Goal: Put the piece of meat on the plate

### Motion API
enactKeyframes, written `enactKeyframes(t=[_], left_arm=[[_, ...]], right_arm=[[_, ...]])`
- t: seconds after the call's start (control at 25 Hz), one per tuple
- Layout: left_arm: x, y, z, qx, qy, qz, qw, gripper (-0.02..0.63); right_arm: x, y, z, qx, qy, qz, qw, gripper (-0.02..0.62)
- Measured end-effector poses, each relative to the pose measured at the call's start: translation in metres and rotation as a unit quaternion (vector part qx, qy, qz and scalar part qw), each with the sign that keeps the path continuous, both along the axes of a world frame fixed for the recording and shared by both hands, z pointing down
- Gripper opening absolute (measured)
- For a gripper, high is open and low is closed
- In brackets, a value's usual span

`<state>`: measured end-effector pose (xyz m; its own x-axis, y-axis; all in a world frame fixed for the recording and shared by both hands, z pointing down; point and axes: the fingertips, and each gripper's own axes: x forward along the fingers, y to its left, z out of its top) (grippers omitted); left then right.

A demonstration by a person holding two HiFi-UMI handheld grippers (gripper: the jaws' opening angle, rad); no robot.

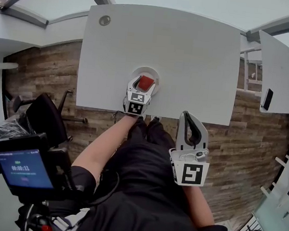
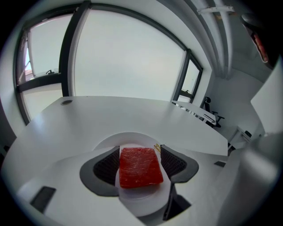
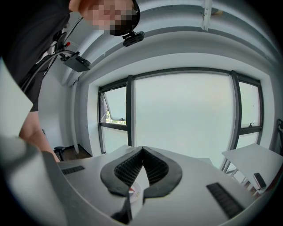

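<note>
The piece of meat (image 1: 146, 83) is a flat red slab lying on a small white plate (image 1: 145, 69) near the table's front edge. My left gripper (image 1: 145, 81) reaches over the plate from the front, its jaws open, one on either side of the slab. In the left gripper view the meat (image 2: 140, 167) rests flat on the plate (image 2: 126, 137), and the dark ribbed pads (image 2: 107, 165) flank it closely without visibly squeezing it. My right gripper (image 1: 186, 115) hangs off the table's front edge, over the person's lap. Its jaws are shut with nothing between them (image 3: 142, 149).
The white table (image 1: 167, 43) has a round cable grommet (image 1: 104, 20) at its far left. A second white table with a dark phone (image 1: 267, 98) stands at the right. A black office chair (image 1: 44, 115) and a screen device (image 1: 26, 169) are at the left, over wooden floor.
</note>
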<state>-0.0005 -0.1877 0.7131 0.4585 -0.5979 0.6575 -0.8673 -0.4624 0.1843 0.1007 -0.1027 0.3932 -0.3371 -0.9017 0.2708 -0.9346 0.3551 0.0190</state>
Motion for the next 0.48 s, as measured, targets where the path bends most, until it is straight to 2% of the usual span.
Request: enactKeyframes(t=[0.48], left_arm=[[-0.0065, -0.0052, -0.0059, 0.015, 0.003, -0.009, 0.9998, 0.272]], right_arm=[[-0.0017, -0.0027, 0.0032, -0.004, -0.007, -0.004, 1.000, 0.005]])
